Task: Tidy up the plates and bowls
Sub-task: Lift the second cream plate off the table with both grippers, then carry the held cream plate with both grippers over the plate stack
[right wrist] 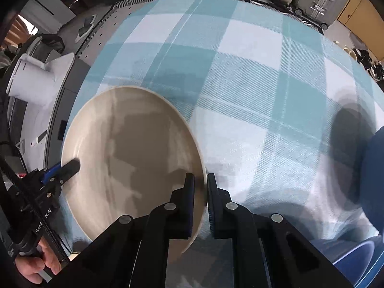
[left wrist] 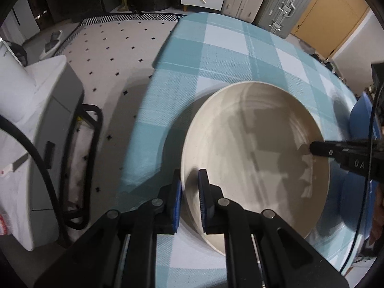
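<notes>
Plate: a big round cream plate (left wrist: 254, 158) sits low over the table, caught between both tools, one on each side of its rim. Whether it rests on the cloth or hangs just above it, I cannot tell; the shadow under its left edge hints at a lift.
Left gripper: the left gripper (left wrist: 189, 192) straddles the plate's left rim, one blue-padded finger outside, one inside, drawn in tight on the edge.
Right gripper: the right gripper (right wrist: 200, 192) does the same on the right rim, fingers close on either side of the lip, looking clamped.
Handling: my read is a stiff, glazed ceramic piece, fairly heavy and slick, and breakable if it drops. The raised rim is the only real purchase, and opposite sides keep it level. A single-side pinch would likely let it tip.
Surface: smooth, faintly speckled, shallow well with a low upturned lip; tool shadows fall across it.
Table: a teal and white checked tablecloth (right wrist: 252, 76), woven and soft, covers the table and should cushion a set-down.
Blue dish: at the near right a blue dish (right wrist: 360, 259) shows only its rim; plate or bowl, too little shows to say.
Beyond: patterned floor tiles (left wrist: 108, 48) on the left, a silver suitcase (left wrist: 285, 4) at the far wall.
</notes>
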A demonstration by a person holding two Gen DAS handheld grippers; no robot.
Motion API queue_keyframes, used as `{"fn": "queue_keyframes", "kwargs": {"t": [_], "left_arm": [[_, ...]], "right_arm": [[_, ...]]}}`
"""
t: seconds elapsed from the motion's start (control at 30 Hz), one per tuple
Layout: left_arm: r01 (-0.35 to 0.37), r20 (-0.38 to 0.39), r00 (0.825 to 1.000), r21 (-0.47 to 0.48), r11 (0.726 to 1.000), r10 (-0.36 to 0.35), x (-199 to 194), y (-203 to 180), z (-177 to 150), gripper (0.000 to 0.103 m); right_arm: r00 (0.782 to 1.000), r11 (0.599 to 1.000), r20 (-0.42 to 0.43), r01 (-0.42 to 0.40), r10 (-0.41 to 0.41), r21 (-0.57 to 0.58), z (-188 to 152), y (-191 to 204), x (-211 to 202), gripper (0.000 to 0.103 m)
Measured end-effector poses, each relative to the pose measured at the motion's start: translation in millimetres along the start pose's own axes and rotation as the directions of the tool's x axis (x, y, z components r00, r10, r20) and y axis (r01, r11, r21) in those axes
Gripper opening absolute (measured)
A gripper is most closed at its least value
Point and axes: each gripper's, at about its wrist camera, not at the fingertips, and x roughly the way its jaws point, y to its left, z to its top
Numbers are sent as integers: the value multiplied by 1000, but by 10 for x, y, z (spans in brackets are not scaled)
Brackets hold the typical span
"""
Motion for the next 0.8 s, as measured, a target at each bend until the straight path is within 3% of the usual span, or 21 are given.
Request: {"fn": "queue_keyframes", "kwargs": {"t": [0.4, 0.8], "left_arm": [[-65, 38, 997, 27, 998, 64, -55, 94, -168, 20], [-38, 27, 999, -7, 999, 38, -66, 116, -214, 20]], "right_arm": [[998, 999, 36, -51, 50, 18, -117, 124, 38, 10], [996, 997, 42, -75, 74, 22, -199, 148, 89, 14]]}}
